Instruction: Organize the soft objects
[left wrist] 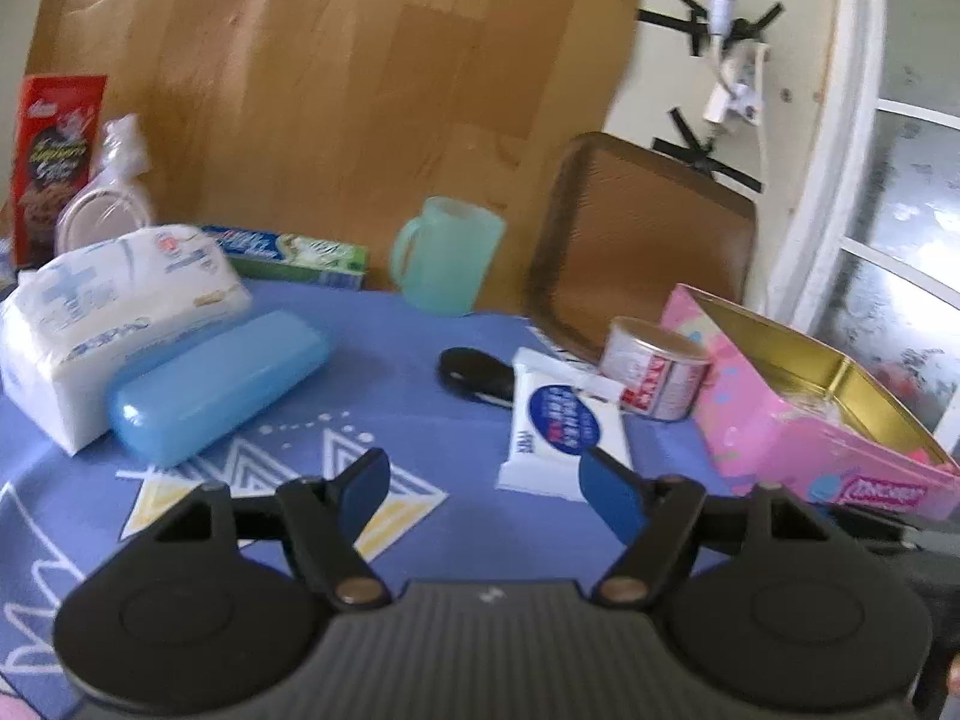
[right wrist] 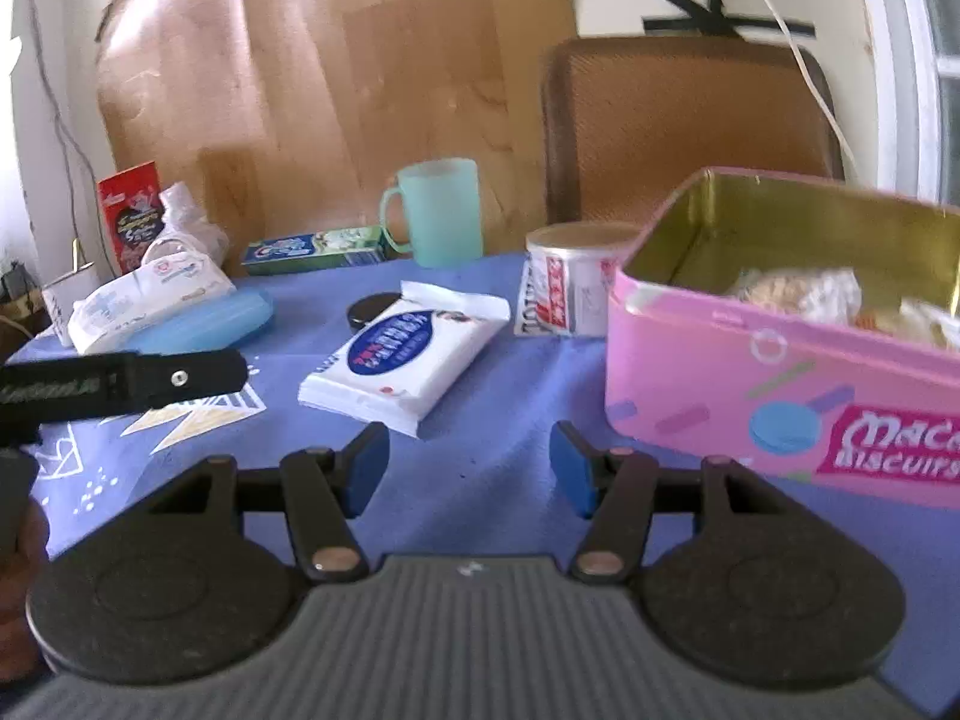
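Both sets of jaws stand spread and empty, left gripper [left wrist: 483, 489] and right gripper [right wrist: 471, 471] low over the blue surface [right wrist: 492, 396]. The wipes pack [right wrist: 405, 357] lies flat just ahead, beside the open pink tin [right wrist: 750, 372]. Best bet: straddle the pack's narrow sides squarely, squeeze gently, lift clear over the tin's wall.

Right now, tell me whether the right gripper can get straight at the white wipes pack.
Probably yes. The right gripper is open and empty, the wipes pack lies flat just ahead on bare cloth, and nothing sits between them.
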Motion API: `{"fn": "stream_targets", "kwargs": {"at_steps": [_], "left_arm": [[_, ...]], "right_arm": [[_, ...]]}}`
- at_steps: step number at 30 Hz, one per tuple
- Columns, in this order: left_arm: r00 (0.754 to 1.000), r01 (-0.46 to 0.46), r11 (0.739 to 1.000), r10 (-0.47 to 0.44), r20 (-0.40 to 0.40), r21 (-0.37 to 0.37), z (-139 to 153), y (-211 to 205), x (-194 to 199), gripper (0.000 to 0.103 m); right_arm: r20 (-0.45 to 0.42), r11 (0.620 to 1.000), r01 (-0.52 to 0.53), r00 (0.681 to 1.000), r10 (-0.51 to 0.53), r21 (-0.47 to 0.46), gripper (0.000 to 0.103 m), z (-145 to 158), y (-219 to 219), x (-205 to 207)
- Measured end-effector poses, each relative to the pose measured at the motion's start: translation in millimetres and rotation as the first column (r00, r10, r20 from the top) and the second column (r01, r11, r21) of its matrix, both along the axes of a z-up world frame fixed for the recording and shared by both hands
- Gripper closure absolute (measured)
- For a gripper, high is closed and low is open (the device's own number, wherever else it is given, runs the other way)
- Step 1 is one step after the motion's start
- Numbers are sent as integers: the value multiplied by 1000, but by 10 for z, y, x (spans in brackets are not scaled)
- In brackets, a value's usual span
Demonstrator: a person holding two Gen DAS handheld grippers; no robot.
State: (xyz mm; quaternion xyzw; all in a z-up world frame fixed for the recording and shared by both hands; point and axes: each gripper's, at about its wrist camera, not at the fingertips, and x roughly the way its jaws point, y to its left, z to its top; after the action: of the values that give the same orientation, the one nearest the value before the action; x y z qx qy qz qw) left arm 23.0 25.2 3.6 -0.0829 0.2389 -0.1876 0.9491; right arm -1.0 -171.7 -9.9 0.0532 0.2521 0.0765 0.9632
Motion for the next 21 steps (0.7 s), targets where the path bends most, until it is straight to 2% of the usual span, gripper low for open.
{"fn": "stream_targets", "kwargs": {"at_steps": [5, 13, 21], "left_arm": [[999, 27, 999, -27, 22, -17, 9, 11, -31, 28], [1000, 12, 998, -12, 4, -68, -18, 87, -8, 25], [1000, 8, 997, -8, 3, -80, -18, 97, -17, 22]], "right_arm": [[-3, 999, 28, 1000, -28, 18, 40, -6, -31, -43], [-26, 1000, 29, 999, -30, -6, 40, -38, 16, 5], [-25, 1000, 30, 999, -30, -4, 40, -39, 5, 8]]}}
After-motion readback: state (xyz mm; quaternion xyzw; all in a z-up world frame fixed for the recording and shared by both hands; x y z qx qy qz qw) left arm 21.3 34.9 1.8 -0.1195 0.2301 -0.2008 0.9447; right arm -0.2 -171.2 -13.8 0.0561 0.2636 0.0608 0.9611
